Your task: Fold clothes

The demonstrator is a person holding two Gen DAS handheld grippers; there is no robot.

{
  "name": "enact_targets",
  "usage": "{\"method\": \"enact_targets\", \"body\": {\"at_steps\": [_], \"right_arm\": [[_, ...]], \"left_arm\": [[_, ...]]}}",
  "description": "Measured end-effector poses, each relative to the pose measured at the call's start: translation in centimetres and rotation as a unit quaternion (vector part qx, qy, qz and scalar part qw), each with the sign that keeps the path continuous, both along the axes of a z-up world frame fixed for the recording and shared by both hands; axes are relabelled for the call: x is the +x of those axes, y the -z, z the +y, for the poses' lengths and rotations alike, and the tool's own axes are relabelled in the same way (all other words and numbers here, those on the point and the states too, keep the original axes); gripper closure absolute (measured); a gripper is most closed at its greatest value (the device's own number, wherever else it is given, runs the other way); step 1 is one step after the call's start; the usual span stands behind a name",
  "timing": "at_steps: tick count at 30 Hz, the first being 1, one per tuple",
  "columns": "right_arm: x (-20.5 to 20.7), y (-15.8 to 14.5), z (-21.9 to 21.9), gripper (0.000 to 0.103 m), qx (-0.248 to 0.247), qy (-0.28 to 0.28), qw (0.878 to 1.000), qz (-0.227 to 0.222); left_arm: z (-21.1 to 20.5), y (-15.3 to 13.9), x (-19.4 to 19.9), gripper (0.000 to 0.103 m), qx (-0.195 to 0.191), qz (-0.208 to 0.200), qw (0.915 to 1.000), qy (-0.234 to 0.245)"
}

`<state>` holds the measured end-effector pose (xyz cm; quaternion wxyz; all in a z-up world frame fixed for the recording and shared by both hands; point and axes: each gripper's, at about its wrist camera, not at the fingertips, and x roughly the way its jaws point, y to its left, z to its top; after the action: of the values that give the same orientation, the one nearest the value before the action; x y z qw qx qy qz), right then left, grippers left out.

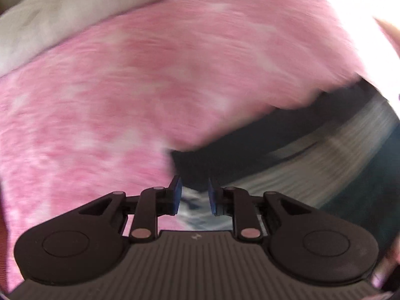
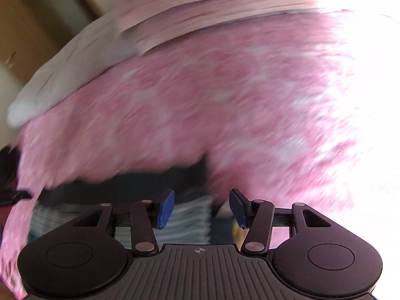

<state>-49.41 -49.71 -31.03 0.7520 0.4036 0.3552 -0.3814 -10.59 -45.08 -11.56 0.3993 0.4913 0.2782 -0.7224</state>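
Both hand-held grippers, left (image 1: pixel 192 195) and right (image 2: pixel 202 208), parted, empty, over pink garment (image 1: pixel 125 87).

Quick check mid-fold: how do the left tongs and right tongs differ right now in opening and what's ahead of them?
The right tongs gape wider than the left tongs. The left tongs sit at the right-hand edge of the pink garment, with dark fabric straight ahead; the right tongs face a notch in the pink garment, cloth on both sides. Both are open, hold nothing, and their views are motion-blurred.
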Motion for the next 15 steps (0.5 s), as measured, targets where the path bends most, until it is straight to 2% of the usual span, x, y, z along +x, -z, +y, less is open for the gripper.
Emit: {"method": "enact_targets", "body": {"at_steps": [2, 5, 9, 13, 15], "right_arm": [[0.1, -0.6, 1.9, 0.050, -0.003, -0.010, 1.000, -0.006], [-0.3, 0.3, 2.6, 0.050, 0.007, -0.021, 1.000, -0.002], [-1.0, 2.0, 3.0, 0.050, 0.024, -0.035, 0.999, 0.007], [-2.3, 0.1, 3.3, 0.050, 0.000, -0.010, 1.000, 0.010], [-2.9, -0.1, 3.7, 0.050, 0.011, -0.001, 1.000, 0.005]], "left_arm": [[1.6, 1.2, -1.6, 0.083, 0.023, -0.005, 0.9990, 0.038], [3.3, 4.1, -2.9, 0.083, 0.030, -0.069, 0.9943, 0.075], [2.5, 3.7, -2.7, 0.081, 0.038, -0.070, 0.9957, 0.047], [2.5, 2.3, -1.9, 0.083, 0.029, -0.087, 0.9955, 0.021], [2.9, 2.3, -1.6, 0.083, 0.034, -0.095, 0.9948, 0.015]]}}
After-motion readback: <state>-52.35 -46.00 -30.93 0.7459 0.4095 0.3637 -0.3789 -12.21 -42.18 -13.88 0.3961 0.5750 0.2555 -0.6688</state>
